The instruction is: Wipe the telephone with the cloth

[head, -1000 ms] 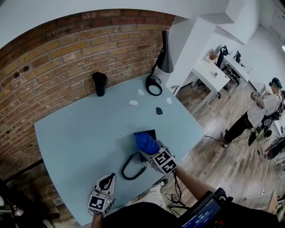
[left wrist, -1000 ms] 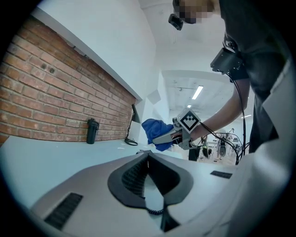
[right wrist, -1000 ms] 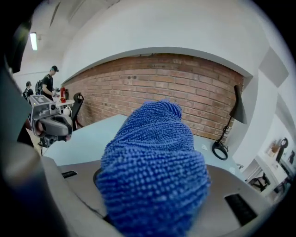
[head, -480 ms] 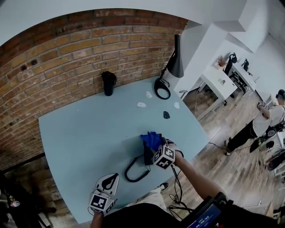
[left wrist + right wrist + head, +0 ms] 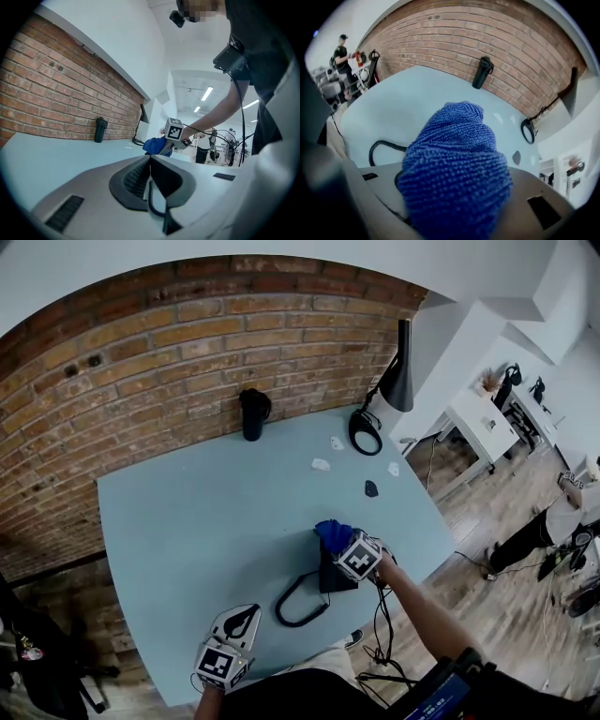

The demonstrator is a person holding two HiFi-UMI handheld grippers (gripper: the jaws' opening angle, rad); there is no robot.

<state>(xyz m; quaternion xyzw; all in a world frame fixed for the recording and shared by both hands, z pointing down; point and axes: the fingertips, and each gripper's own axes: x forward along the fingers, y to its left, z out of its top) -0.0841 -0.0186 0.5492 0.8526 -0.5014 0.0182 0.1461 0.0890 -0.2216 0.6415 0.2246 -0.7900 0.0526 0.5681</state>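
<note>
- Now my right gripper (image 5: 345,547) is clamped on the blue cloth (image 5: 454,159), which bulges out in a wad and hides the jaw tips.
- That wad sits over the far end of the black telephone (image 5: 336,576), which lies near the front edge of the table (image 5: 187,512), to my right. I cannot tell whether the cloth presses on it.
- From the telephone a black cord (image 5: 300,601) curls in a loop over the table top toward my left.
- My left gripper (image 5: 150,159) hangs low at the front edge of the table, well apart from the telephone, its jaws closed tip to tip with nothing between them.
- Otherwise the pale blue table top is mostly bare. A black bottle (image 5: 253,414) stands upright at the far edge, close to the brick wall (image 5: 141,343).
- At the far right corner stands a black lamp (image 5: 398,381) with a ring-shaped foot (image 5: 365,431).
- Near that foot lie a few small white scraps (image 5: 321,464) and one small dark piece (image 5: 371,488), all apart from each other.
- Beyond the table's right side the room opens onto a wooden floor (image 5: 506,615), with a white desk (image 5: 473,423) and a person (image 5: 553,521) at the far right.
</note>
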